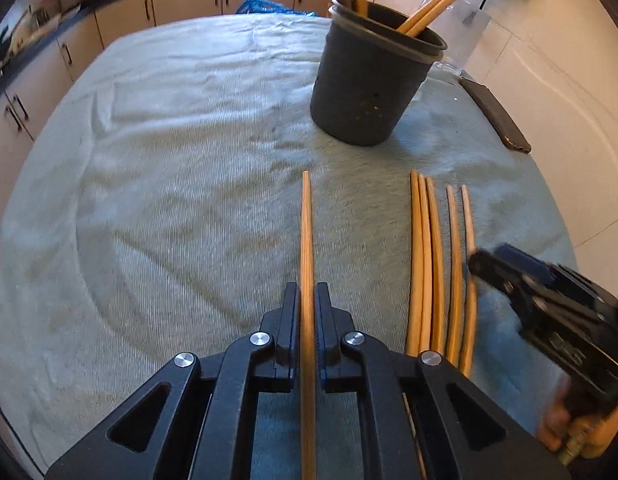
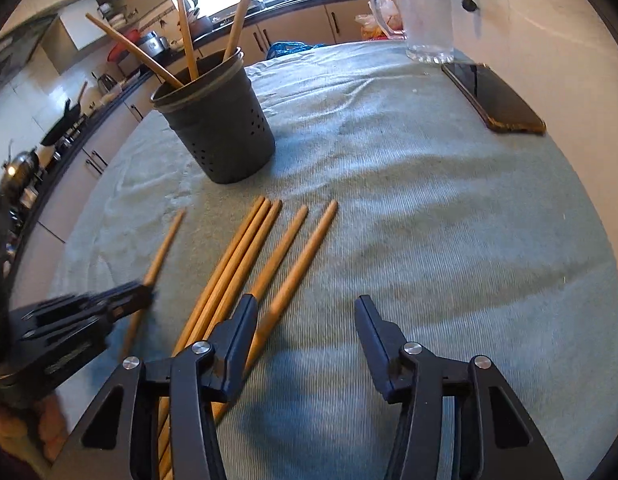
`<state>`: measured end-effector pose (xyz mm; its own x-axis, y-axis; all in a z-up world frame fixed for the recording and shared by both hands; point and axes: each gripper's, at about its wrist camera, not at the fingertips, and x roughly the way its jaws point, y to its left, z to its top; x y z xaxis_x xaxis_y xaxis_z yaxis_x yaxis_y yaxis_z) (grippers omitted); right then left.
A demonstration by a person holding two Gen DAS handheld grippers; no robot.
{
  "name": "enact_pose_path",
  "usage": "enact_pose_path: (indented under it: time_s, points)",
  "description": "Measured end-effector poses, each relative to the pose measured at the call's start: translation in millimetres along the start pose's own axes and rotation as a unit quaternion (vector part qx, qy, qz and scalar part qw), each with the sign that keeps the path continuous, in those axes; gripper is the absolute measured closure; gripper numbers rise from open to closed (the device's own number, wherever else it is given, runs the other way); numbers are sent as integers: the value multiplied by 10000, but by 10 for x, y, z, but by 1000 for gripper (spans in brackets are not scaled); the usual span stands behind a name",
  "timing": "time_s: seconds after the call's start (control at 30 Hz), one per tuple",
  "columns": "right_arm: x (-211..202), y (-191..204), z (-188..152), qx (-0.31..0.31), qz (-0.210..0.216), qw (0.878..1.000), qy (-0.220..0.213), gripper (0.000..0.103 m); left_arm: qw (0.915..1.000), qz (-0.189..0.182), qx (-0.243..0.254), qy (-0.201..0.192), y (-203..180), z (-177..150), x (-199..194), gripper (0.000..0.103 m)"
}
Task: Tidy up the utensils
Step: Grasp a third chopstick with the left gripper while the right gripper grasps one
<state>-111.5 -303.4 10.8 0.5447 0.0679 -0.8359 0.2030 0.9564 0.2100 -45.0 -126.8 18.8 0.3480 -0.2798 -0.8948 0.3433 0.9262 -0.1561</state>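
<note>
Black fingers of the left gripper (image 1: 307, 304) filled the bottom of the left wrist view, pinched onto a single chopstick (image 1: 306, 236) that ran straight ahead out of the jaws, over the pale green cloth (image 1: 157, 184). To the right of those tongs lay a row of five loose chopsticks (image 1: 437, 264), side by side on the cloth and pointing the same way. Ahead and a little right stood the dark perforated holder (image 1: 369, 88), with several chopsticks leaning out of it. At the right edge the right gripper (image 1: 485, 266) reached in, its tip just beside the outermost stick; from here I could not tell how its jaws stood. A dark phone (image 1: 497, 116) lay beyond, near the cloth's right border.

From the right wrist view, the right gripper (image 2: 305, 312) stood wide apart and held nothing, its left finger over the loose chopsticks (image 2: 253, 256), the right one over bare cloth (image 2: 449, 220). Left of it, the left gripper (image 2: 121, 300) clasped the lone chopstick (image 2: 165, 244). The holder (image 2: 225, 128) stood ahead to the left, a glass jug (image 2: 425, 16) and the phone (image 2: 497, 96) ahead to the right.
</note>
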Motion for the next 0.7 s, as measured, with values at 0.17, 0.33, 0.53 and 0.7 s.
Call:
enact_pose_path:
  time_s: [0.17,0.33,0.53,0.7]
  points:
    - [87,42,131,-201,-433,9987,189,80,10000,-59,-66,11,-9,17,12,96]
    - [20,-85,97,-551,-510,9951,647,83,9998,-155,-56,127,43,-1,1,96]
    - [-43,-312,102,-268,-491,9931,1029,82,9983,-100,14,577,21,172,82,96]
    - [34,-310,223,-58,-600,9920,1111,82,9978,-70,16,659,0,344,164,96]
